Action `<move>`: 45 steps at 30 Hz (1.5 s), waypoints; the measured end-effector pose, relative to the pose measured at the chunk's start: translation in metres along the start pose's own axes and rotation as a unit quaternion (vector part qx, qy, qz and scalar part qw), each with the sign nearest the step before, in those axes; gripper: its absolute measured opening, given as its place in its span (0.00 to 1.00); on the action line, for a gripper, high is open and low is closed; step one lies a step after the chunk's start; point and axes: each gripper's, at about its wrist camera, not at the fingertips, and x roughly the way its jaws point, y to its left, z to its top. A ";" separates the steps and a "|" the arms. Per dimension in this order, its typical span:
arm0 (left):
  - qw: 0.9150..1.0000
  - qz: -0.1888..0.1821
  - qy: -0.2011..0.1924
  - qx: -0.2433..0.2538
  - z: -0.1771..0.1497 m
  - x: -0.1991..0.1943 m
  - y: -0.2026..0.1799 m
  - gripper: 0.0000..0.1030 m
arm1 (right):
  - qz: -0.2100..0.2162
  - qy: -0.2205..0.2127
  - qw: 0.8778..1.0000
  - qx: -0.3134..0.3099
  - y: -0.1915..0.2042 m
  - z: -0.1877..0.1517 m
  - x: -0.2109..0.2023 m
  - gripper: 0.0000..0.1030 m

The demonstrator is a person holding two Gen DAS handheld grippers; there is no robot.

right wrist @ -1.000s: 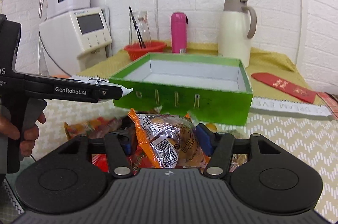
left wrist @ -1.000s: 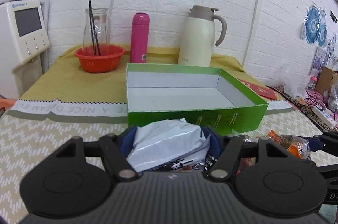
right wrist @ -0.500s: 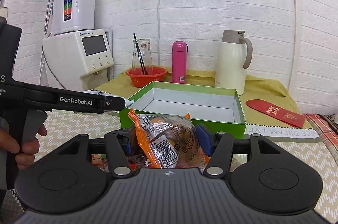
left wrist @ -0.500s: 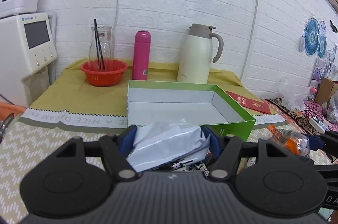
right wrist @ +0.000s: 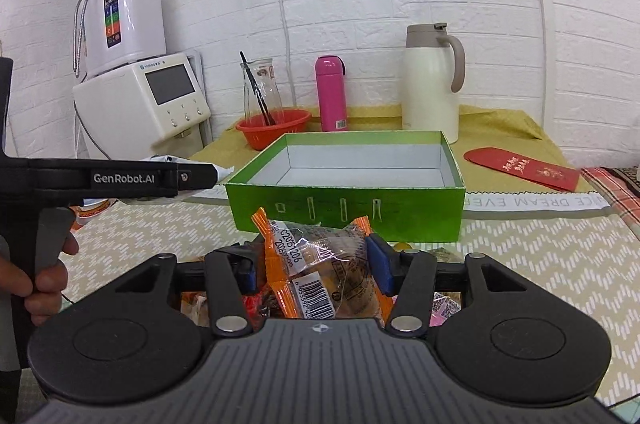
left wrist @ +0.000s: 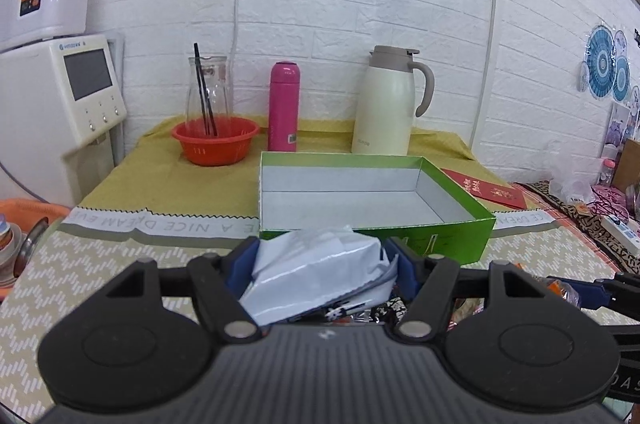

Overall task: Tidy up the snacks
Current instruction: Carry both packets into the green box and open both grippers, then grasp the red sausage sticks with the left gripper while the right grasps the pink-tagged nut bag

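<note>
L gripper [left wrist: 320,260] is clamping a crinkly white snack pouch [left wrist: 316,276], R gripper [right wrist: 312,260] is squeezing an orange-edged clear pastry pack [right wrist: 320,272], both just in front of the green box [right wrist: 344,207]. Both are probably light, soft, slippery film w/ crushable contents, so pinching mid-body is looking safest.

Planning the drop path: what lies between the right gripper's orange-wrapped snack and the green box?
In the right wrist view, only a short bare strip of patterned tablecloth separates the orange-wrapped snack, clamped in the right gripper, from the green box.
</note>
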 end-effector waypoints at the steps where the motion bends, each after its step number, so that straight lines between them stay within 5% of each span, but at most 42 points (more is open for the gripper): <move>1: 1.000 0.000 0.001 -0.002 -0.001 0.002 0.001 0.65 | -0.002 0.002 1.000 -0.003 0.000 -0.001 0.002 0.82; 5: 1.000 0.001 0.002 0.001 0.004 0.017 0.001 0.65 | -0.012 0.007 1.000 -0.007 -0.004 0.002 0.011 0.81; 11: 1.000 -0.001 -0.012 0.019 0.039 0.070 -0.005 0.65 | -0.024 -0.029 0.999 -0.008 -0.024 0.057 0.043 0.81; 15: 0.999 0.004 -0.011 0.035 0.048 0.112 -0.008 0.65 | -0.009 -0.018 0.998 0.056 -0.054 0.082 0.091 0.81; 25: 0.998 -0.008 0.037 0.045 0.041 0.171 0.000 0.72 | 0.000 0.039 0.989 0.144 -0.092 0.069 0.167 0.82; 28: 0.998 -0.009 0.040 0.050 0.040 0.176 0.001 0.79 | 0.004 0.046 0.988 0.145 -0.095 0.071 0.174 0.92; 33: 0.997 0.006 0.022 0.073 0.043 0.166 -0.001 1.00 | 0.023 0.009 0.988 0.151 -0.099 0.077 0.154 1.00; 38: 0.997 0.012 0.003 0.083 0.039 0.120 0.005 1.00 | 0.029 -0.020 0.996 0.084 -0.100 0.080 0.093 1.00; 42: 0.998 0.004 0.001 0.065 0.015 0.075 0.009 1.00 | 0.037 0.015 0.999 0.024 -0.106 0.053 0.051 1.00; 45: 0.998 0.000 -0.004 0.058 -0.004 0.051 0.007 1.00 | -0.004 0.030 1.000 0.002 -0.105 0.022 0.035 1.00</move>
